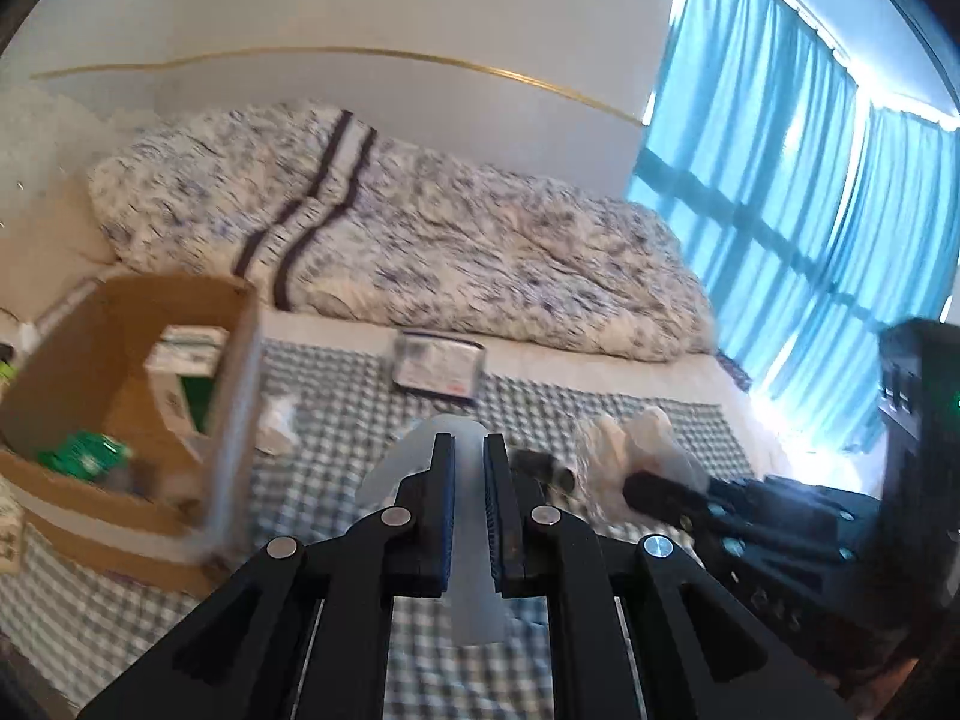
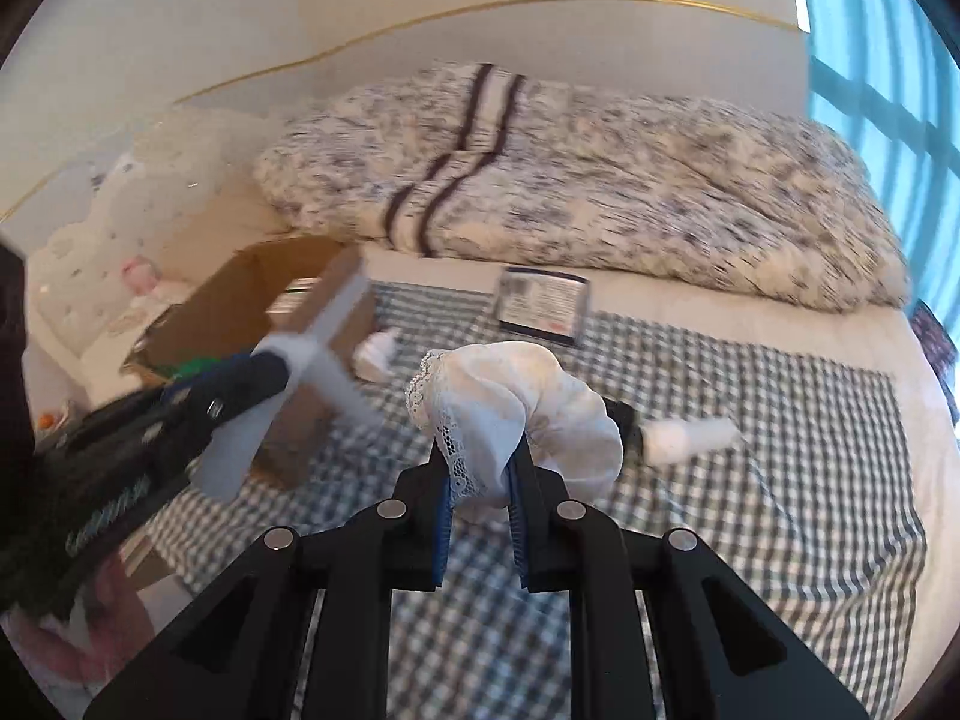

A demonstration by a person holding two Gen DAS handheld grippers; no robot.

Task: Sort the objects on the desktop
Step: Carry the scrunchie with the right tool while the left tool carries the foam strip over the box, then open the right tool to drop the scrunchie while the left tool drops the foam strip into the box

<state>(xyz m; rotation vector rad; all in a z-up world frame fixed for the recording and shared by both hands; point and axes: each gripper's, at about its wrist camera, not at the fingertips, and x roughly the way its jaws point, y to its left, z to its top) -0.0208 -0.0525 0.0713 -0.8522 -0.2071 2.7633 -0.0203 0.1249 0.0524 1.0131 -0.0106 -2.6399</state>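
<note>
My left gripper (image 1: 469,447) is shut on a translucent white plastic piece (image 1: 471,588), held above the checked cloth beside the cardboard box (image 1: 234,372). In the right wrist view the same left gripper (image 2: 264,375) comes in from the left, and the plastic piece (image 2: 327,354) shows as a pale cross shape in front of the cardboard box (image 2: 240,294). My right gripper (image 2: 483,459) is shut on a white lace-edged cloth (image 2: 522,402). In the left wrist view the right gripper (image 1: 648,489) holds that cloth (image 1: 636,435) at the right.
The box holds green and white packets (image 1: 186,354). A dark-edged flat packet (image 2: 543,300) and a crumpled white tissue (image 2: 375,354) lie on the checked cloth (image 2: 780,432). A black-and-white tube (image 2: 690,435) lies right of my right gripper. A patterned quilt (image 2: 600,180) fills the back; blue curtains hang right.
</note>
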